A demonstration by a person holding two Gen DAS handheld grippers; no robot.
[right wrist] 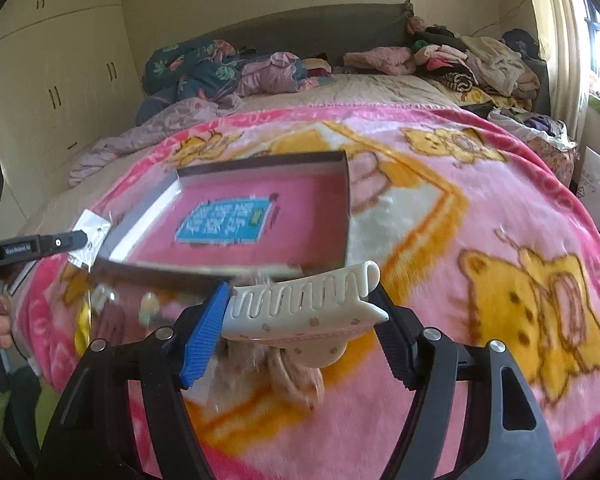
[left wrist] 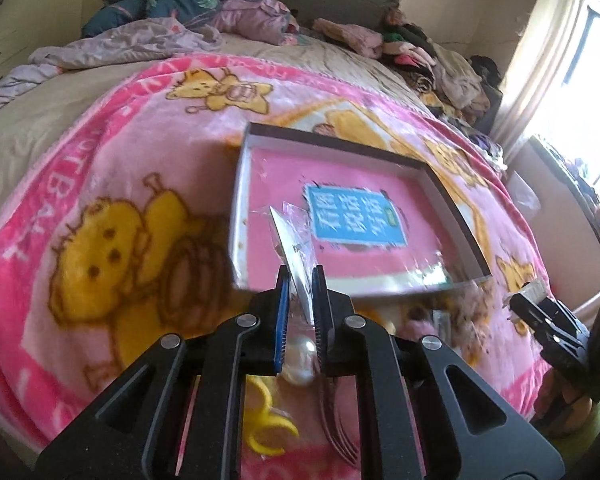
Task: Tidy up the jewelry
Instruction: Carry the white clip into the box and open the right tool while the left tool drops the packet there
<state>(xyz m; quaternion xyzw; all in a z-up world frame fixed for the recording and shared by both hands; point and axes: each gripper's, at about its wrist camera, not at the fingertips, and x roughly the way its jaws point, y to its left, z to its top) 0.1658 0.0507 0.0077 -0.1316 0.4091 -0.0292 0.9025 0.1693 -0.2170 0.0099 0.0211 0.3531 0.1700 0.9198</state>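
Observation:
An open shallow box [left wrist: 458,220] with a pink floor and a blue label lies on the pink bear blanket; it also shows in the right wrist view [right wrist: 346,208]. My left gripper [left wrist: 300,280] is shut on a clear packet with a white card [left wrist: 290,248], held at the box's near left edge; a pearl piece [left wrist: 300,364] sits between the fingers lower down. The packet also shows in the right wrist view [right wrist: 90,236]. My right gripper [right wrist: 300,320] is shut on a white hair claw clip [right wrist: 304,304], just before the box's near edge.
A yellow ring [left wrist: 266,428] and a dark comb [left wrist: 338,428] lie on the blanket [left wrist: 112,152] under the left gripper. Small jewelry pieces [right wrist: 148,304] lie near the box's front. Piles of clothes [right wrist: 472,64] and bedding [right wrist: 204,68] are at the bed's far end.

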